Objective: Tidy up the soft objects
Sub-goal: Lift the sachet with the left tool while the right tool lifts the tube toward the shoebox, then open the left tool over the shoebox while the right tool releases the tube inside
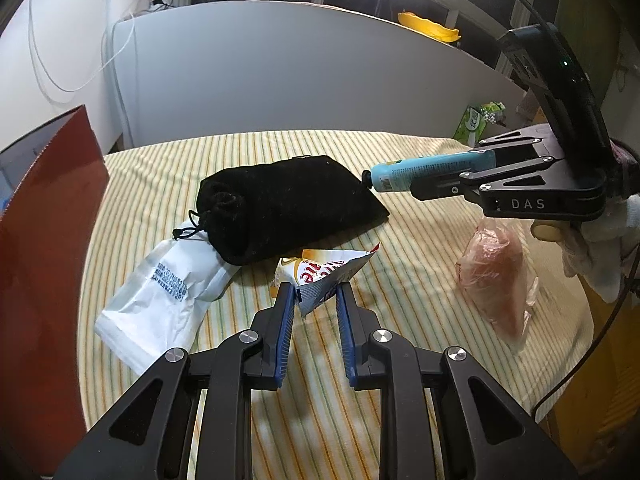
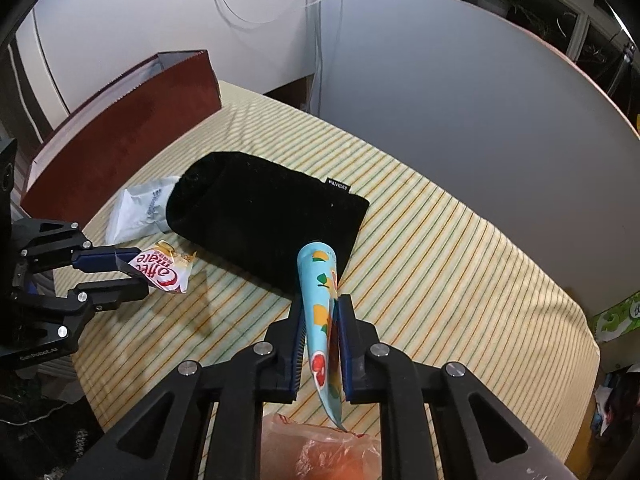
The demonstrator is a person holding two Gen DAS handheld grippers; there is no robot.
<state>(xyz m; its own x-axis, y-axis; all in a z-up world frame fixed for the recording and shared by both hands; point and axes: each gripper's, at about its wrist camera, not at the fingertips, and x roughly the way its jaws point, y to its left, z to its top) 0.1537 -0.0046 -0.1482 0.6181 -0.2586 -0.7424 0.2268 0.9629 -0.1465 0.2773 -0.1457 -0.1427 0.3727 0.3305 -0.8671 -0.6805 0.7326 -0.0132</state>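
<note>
So both grippers have something right now. The left gripper (image 1: pixel 314 294) angles down toward the counter (image 1: pixel 400 208) with its striped yellow cloth, blue pads pinching a corner of the small white-and-red creamer sachet (image 1: pixel 320 274), which sits at the near edge of the black drawstring fabric pouch (image 1: pixel 280 208). The right gripper (image 2: pixel 322 312) tilts down more steeply, pressed onto the flat end of the light blue squeeze tube with a fruit print (image 2: pixel 318 300), cap end pointing at the pouch, held clear of the cloth. A gloved hand (image 1: pixel 600 248) grips it from the right. A white paper packet (image 1: pixel 160 300) pokes out left of the pouch, a pinkish crinkly plastic bag (image 1: pixel 496 276) lies near right, and a dark red box (image 1: pixel 44 260) stands far left.
</note>
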